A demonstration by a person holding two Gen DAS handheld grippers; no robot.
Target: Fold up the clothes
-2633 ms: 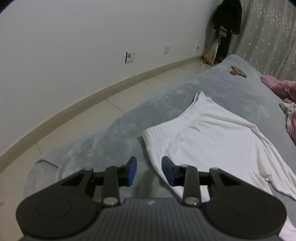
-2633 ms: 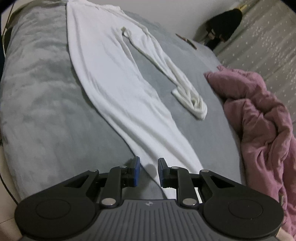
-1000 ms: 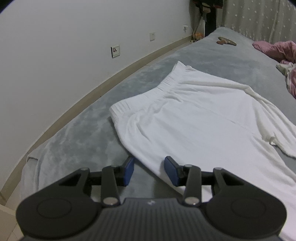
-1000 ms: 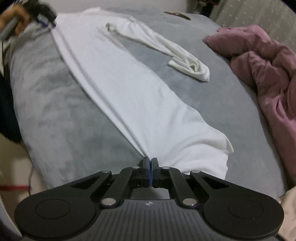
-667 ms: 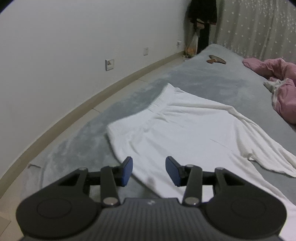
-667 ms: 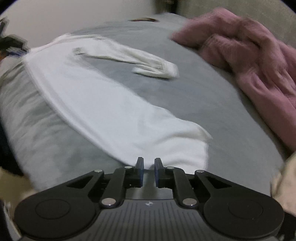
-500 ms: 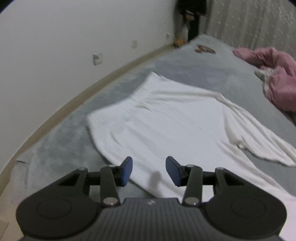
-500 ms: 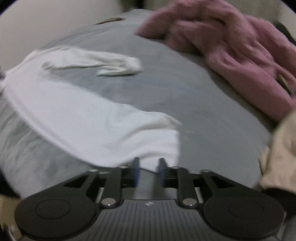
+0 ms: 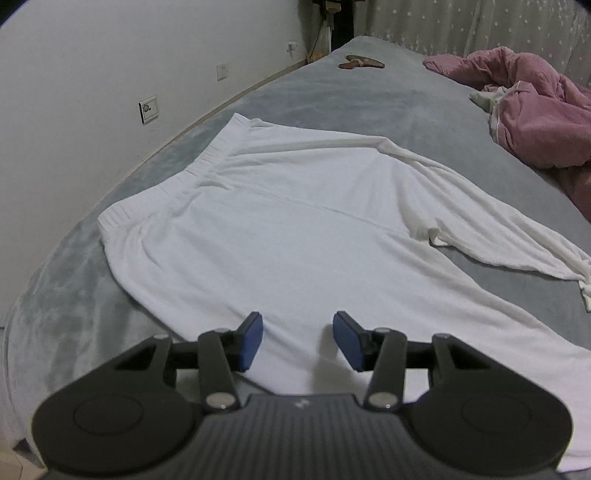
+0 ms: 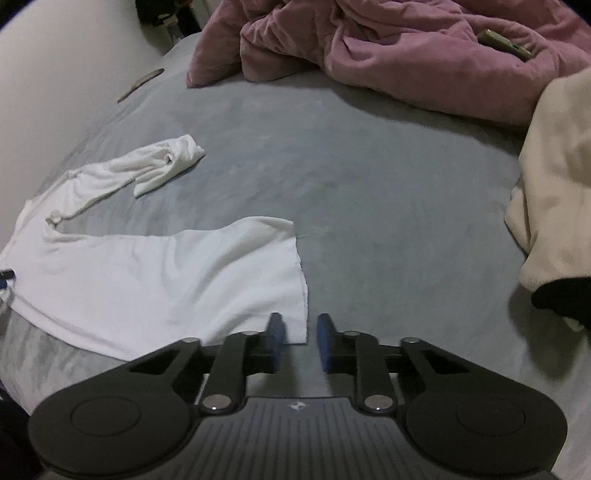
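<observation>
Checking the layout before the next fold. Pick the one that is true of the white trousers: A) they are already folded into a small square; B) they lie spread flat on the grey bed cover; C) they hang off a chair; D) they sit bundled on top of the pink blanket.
B: the white trousers lie spread out on the grey bed cover, apart from the pink blanket.

Home bedroom — grey bed [image 9: 424, 110], rumpled pink quilt [image 10: 388, 44], starry curtain [image 9: 461, 22], wall sockets [image 9: 149, 109].
</observation>
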